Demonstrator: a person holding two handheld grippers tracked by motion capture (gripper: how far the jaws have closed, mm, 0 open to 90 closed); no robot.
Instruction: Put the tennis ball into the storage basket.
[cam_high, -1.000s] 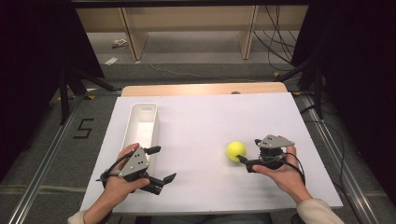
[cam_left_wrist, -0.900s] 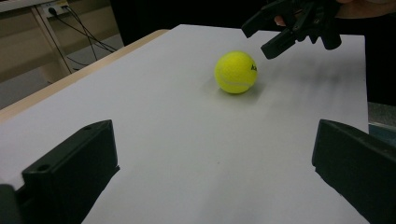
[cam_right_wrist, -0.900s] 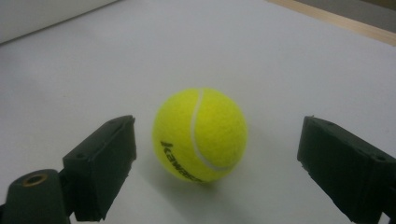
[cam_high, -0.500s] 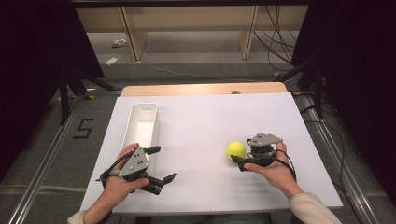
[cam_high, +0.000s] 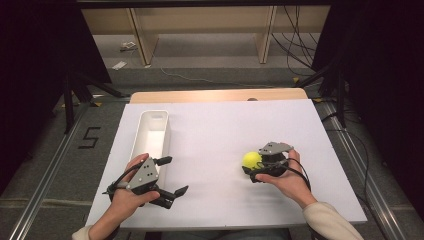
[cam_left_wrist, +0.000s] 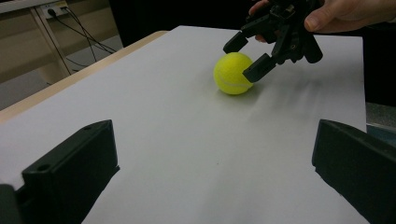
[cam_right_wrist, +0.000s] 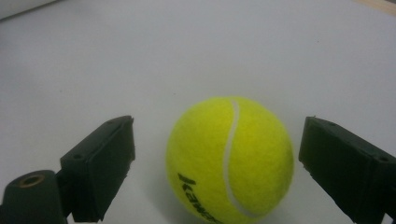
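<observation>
A: Where is the tennis ball (cam_high: 252, 160) sitting right now?

B: It is resting on the white table top (cam_high: 220, 135), between the two black fingers of the right gripper (cam_high: 253, 169). In the right gripper view the ball (cam_right_wrist: 230, 159) is lying midway between them, with a gap of bare table showing on each side.

A: So the fingers are not pinching it?

B: No. The jaws are standing spread wide, one finger (cam_right_wrist: 100, 165) off to one side of the ball and the other finger off to the opposite side, neither one touching it. From the left gripper view the right gripper (cam_left_wrist: 246, 58) is straddling the ball (cam_left_wrist: 232, 73), one fingertip lying in front of it and the other behind it.

A: And the left gripper (cam_high: 171, 176)?

B: Its jaws are also standing wide apart and holding nothing. It is sitting low over the table, with bare white surface between its fingers and the ball well ahead of them.

A: Anything beside it?

B: A long white bin (cam_high: 151, 131) is lying just beyond the left gripper's fingers, well apart from the ball.
</observation>
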